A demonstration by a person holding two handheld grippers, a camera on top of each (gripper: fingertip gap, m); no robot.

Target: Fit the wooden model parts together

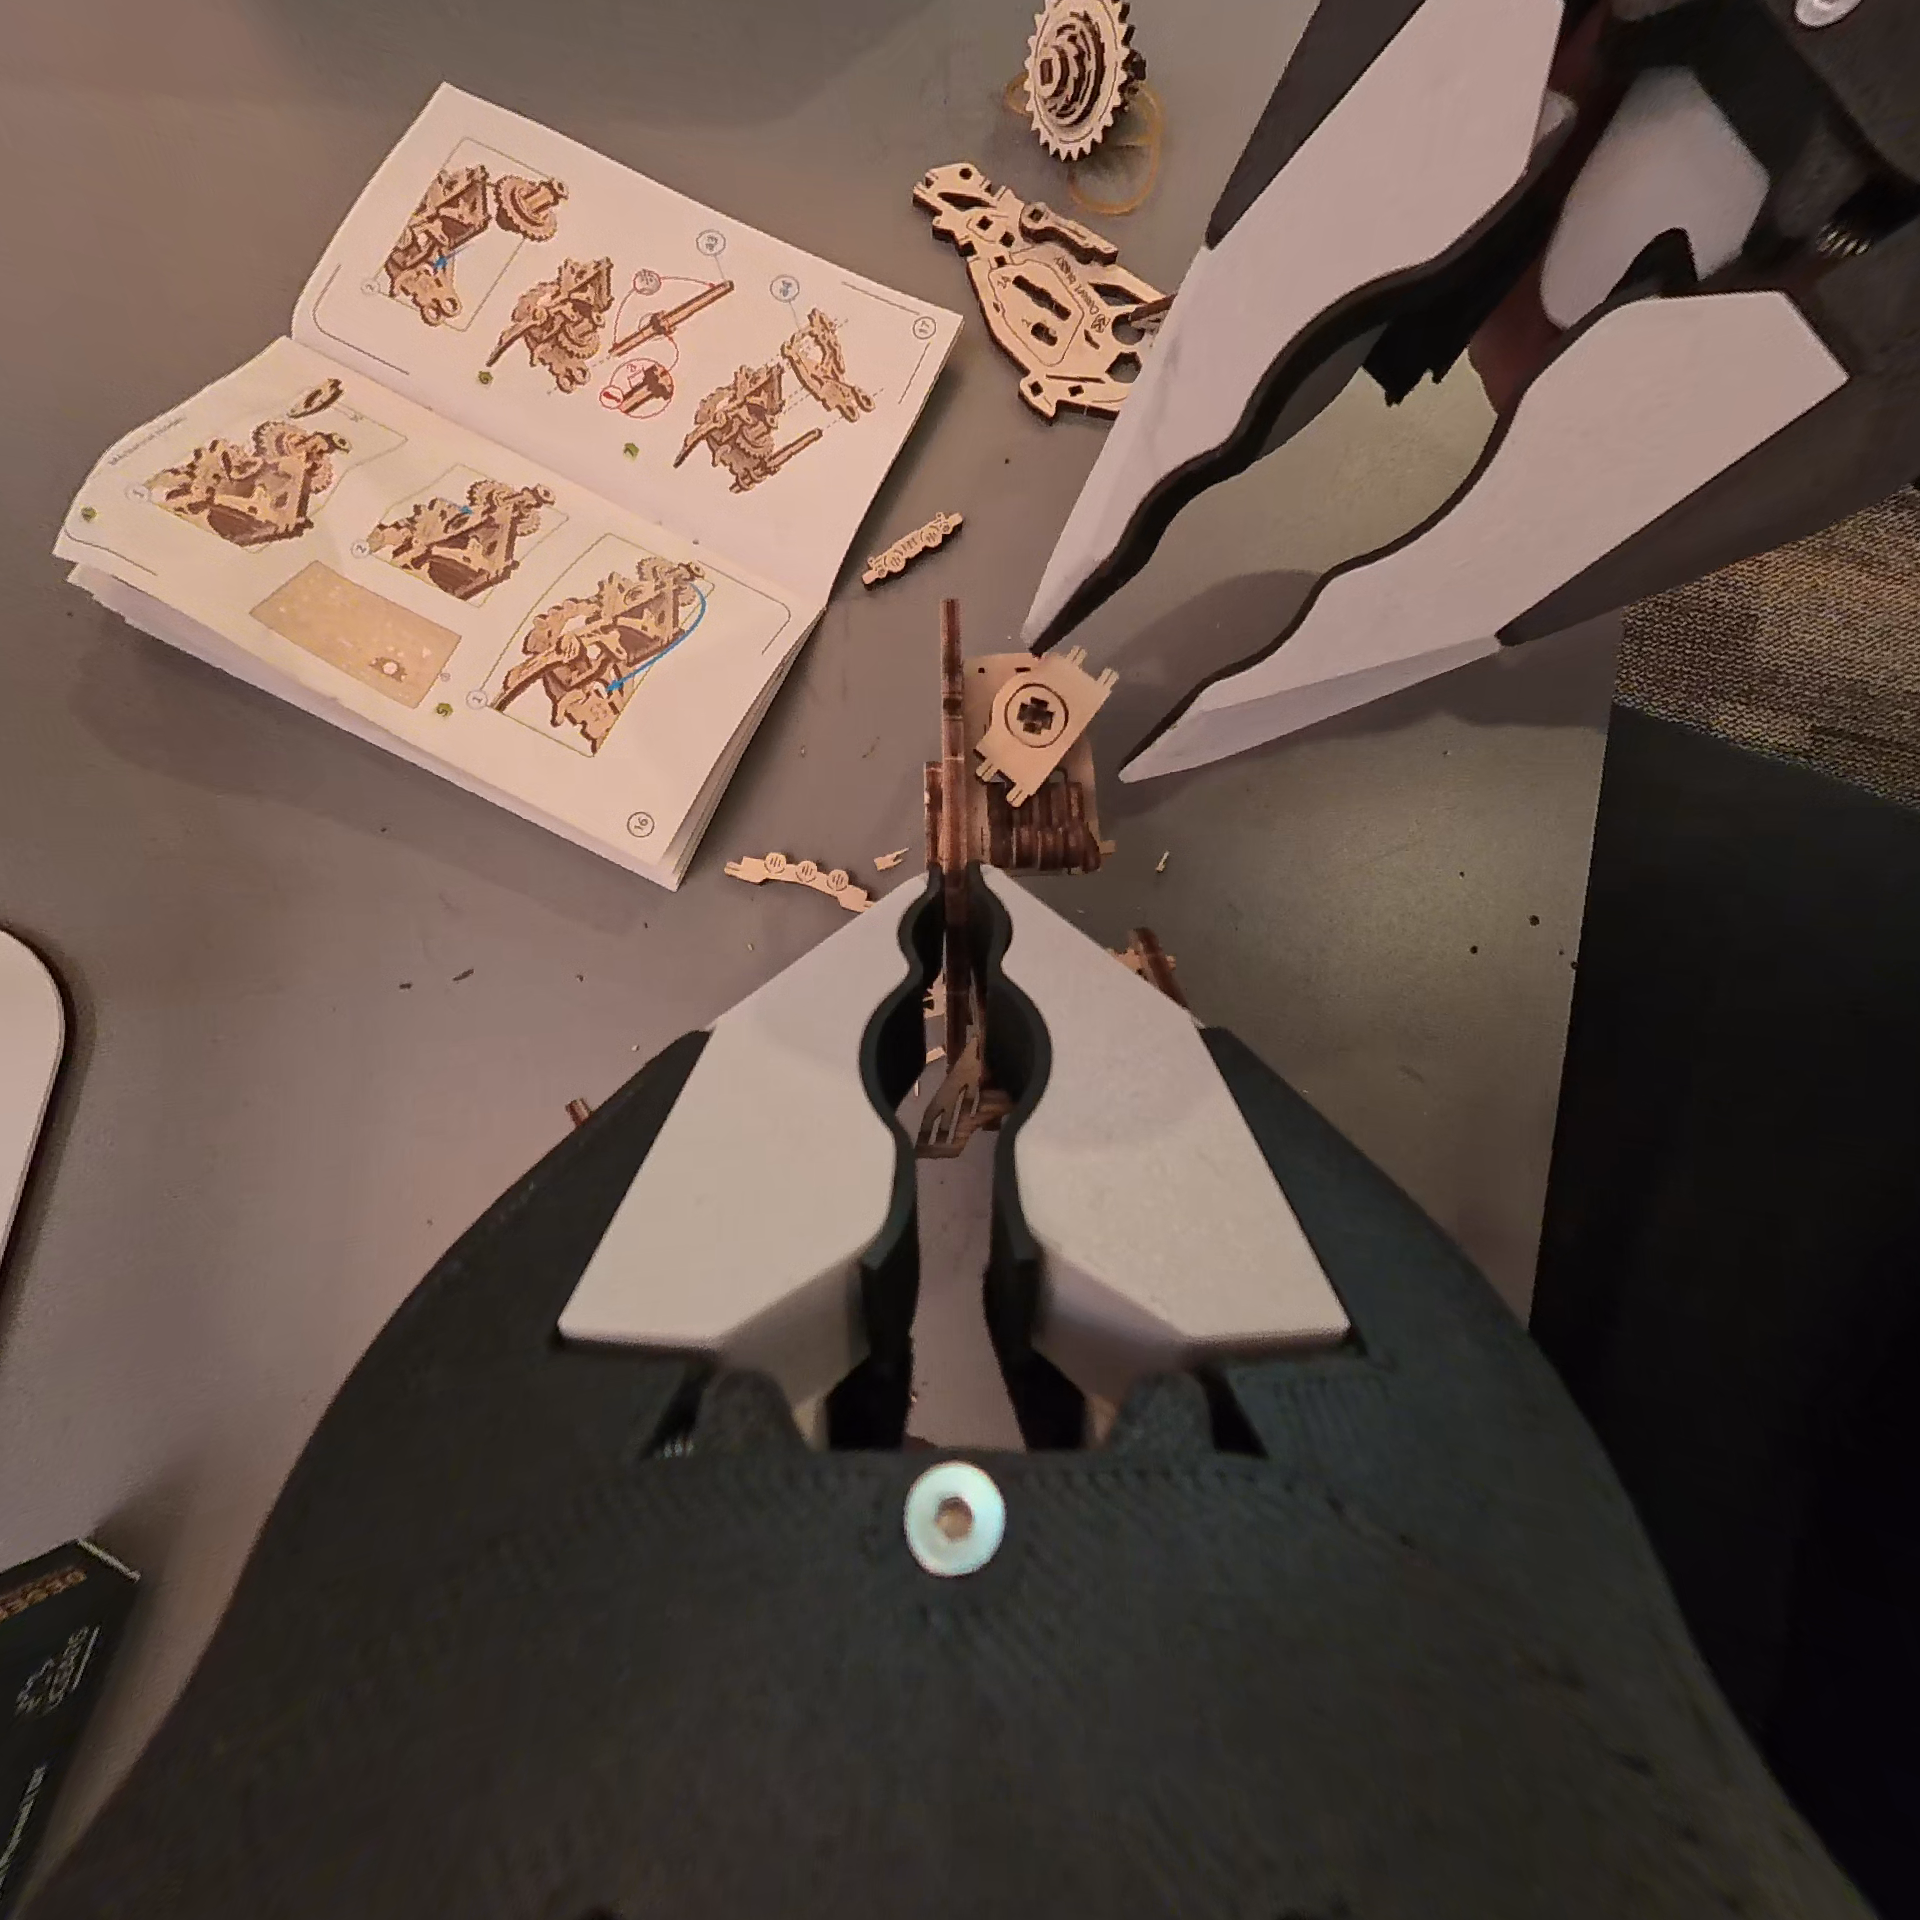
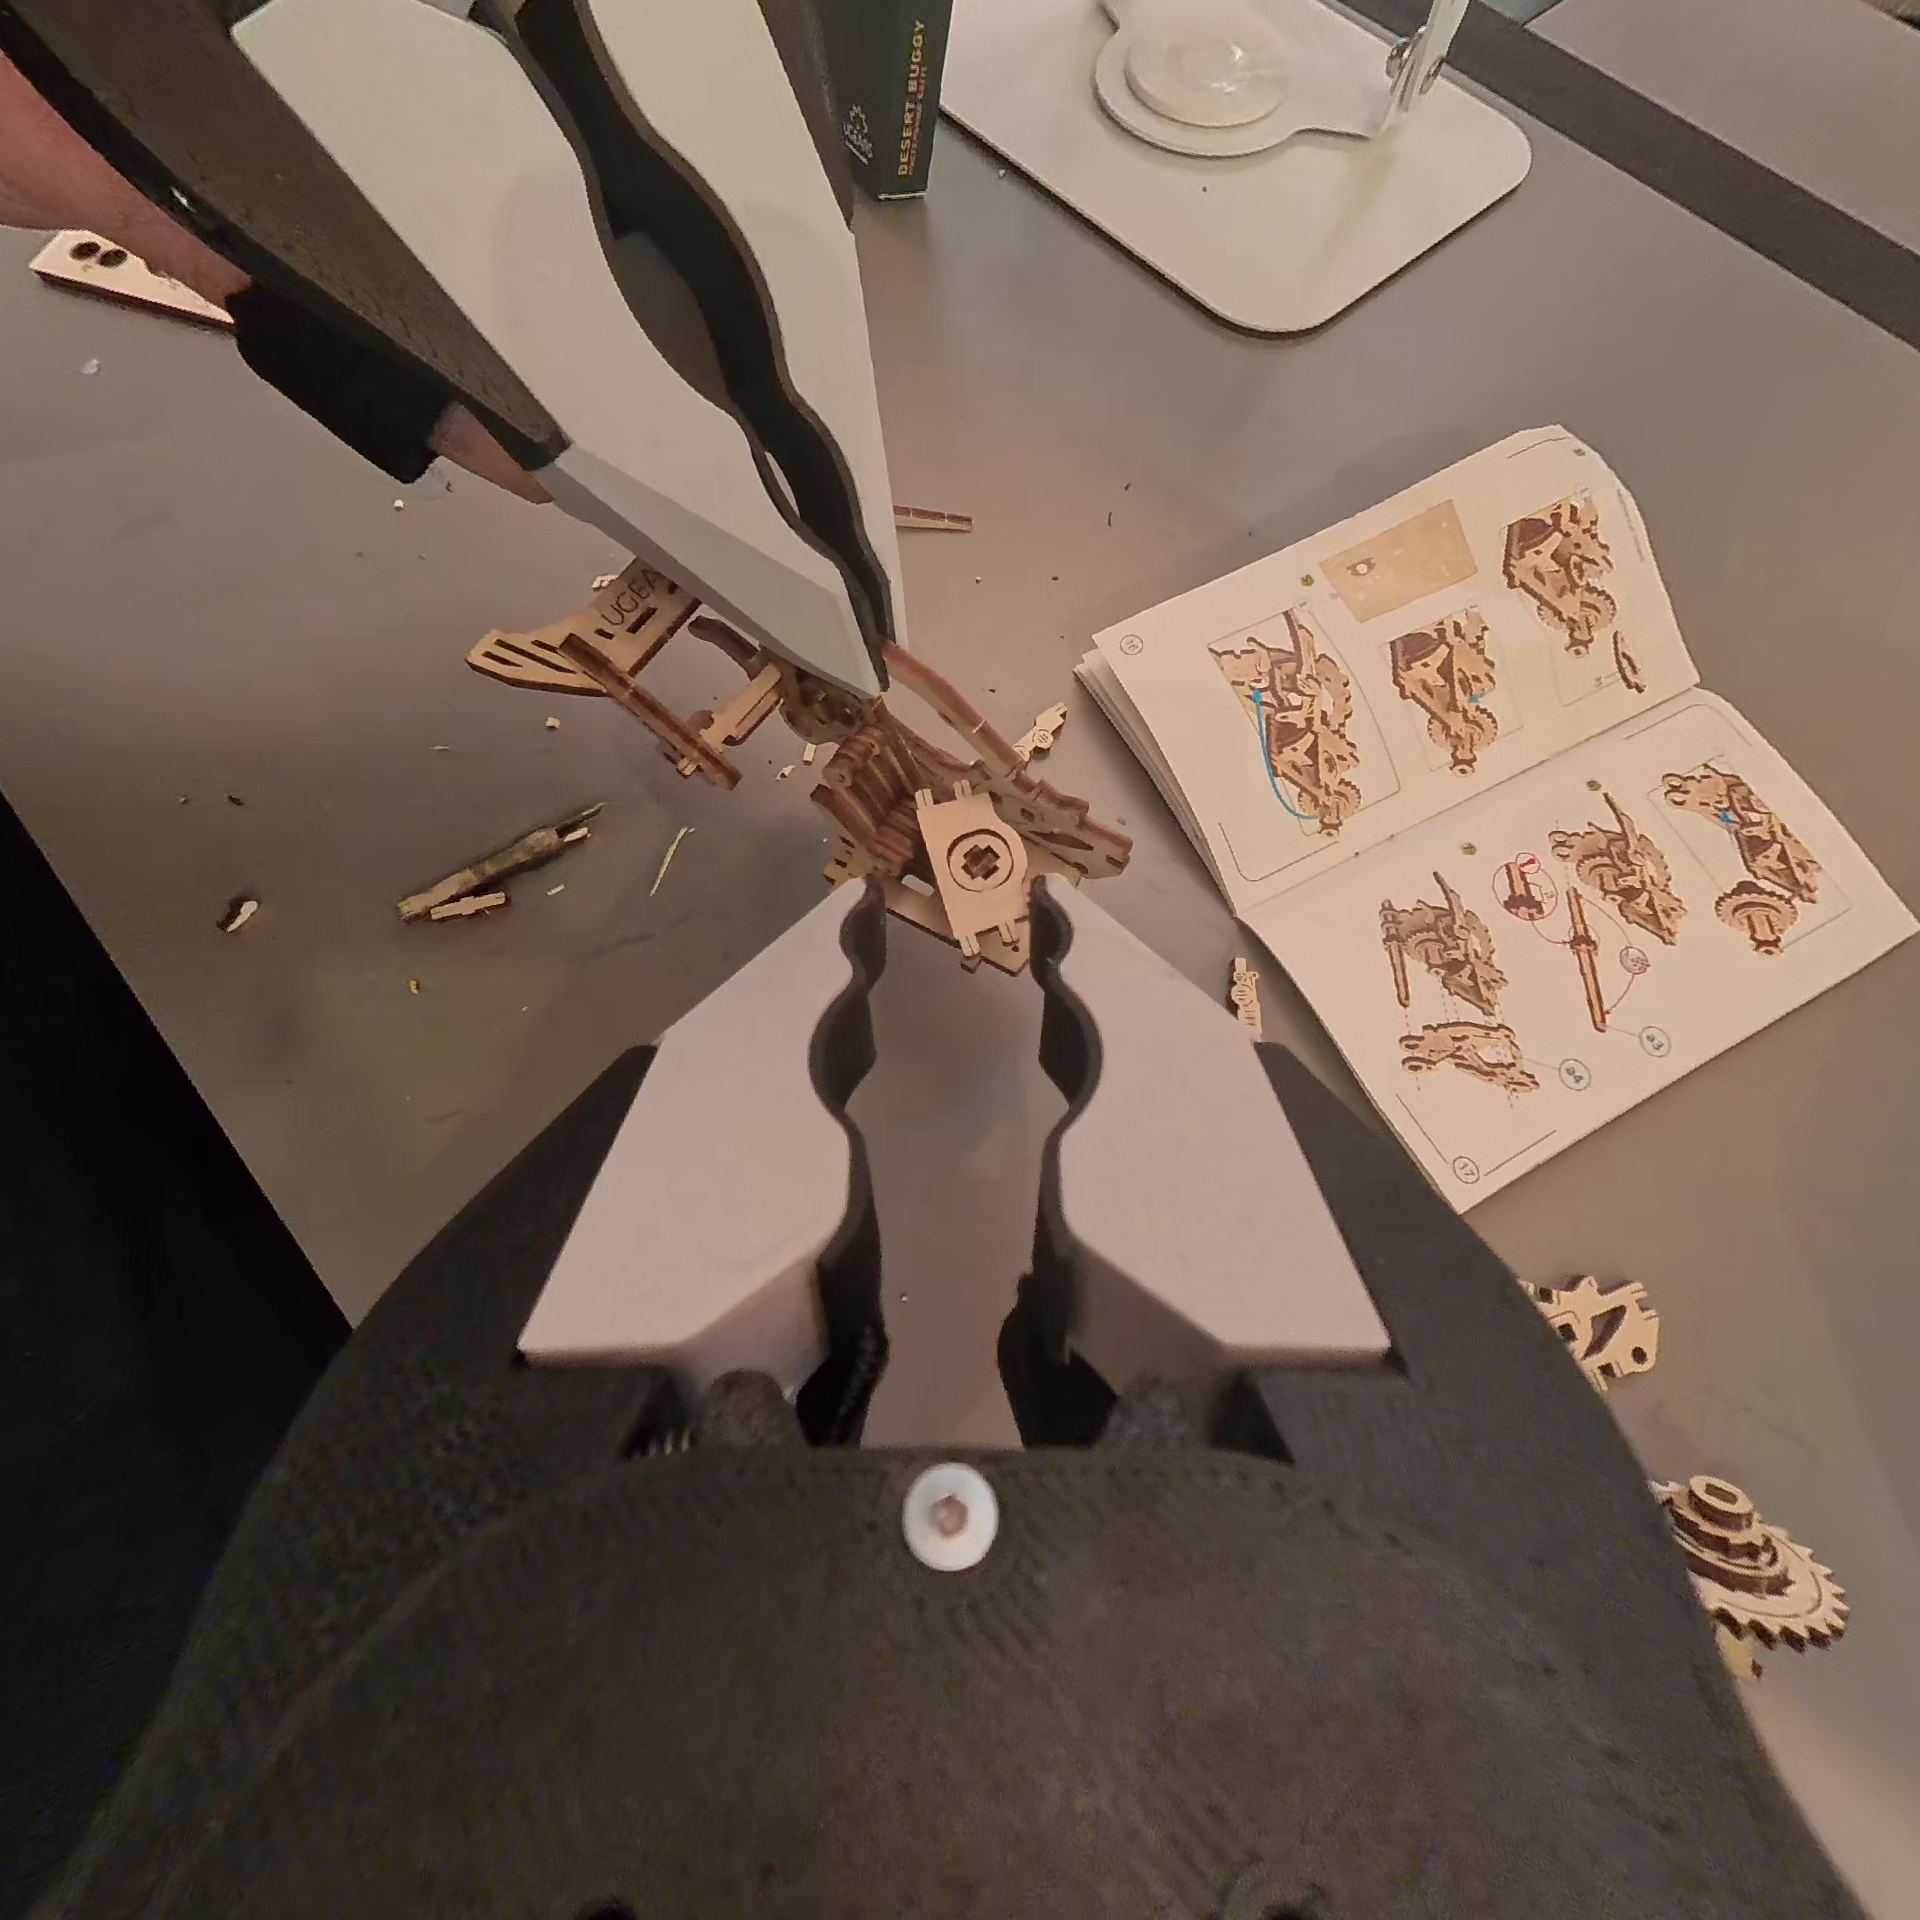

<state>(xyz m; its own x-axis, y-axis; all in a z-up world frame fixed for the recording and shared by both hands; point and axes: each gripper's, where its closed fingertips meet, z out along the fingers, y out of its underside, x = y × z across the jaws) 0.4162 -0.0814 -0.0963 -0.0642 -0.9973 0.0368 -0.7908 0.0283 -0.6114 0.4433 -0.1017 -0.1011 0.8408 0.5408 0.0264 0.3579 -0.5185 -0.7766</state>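
Grey table (image 1: 312,1039) carries all items. Instruction booklet (image 1: 499,488) lies open and flat on it, far-left of the work area in the left wrist view. Left gripper (image 1: 954,883) is clamped tight on the wooden model assembly (image 1: 1029,810), its fingertips pinching a thin upright panel of the model; the assembly sits at the table's middle, just beyond those tips. Right gripper (image 2: 951,899) stands with its jaws spread apart, straddling a small flat wooden plate with a cross-shaped cutout (image 2: 977,862) at the near end of the assembly; one fingertip looks to touch the plate's edge, but firm contact cannot be confirmed. White flat base (image 2: 1299,177) of some stand rests at the far side in the right wrist view, with a dark green box (image 2: 894,104) upright beside it. Loose flat frame part (image 1: 1049,291) lies beyond the assembly, near a wooden gear (image 1: 1081,83) ringed by rubber bands (image 1: 1117,177). Small wooden offcuts and splinters (image 2: 468,894) are scattered about the table.
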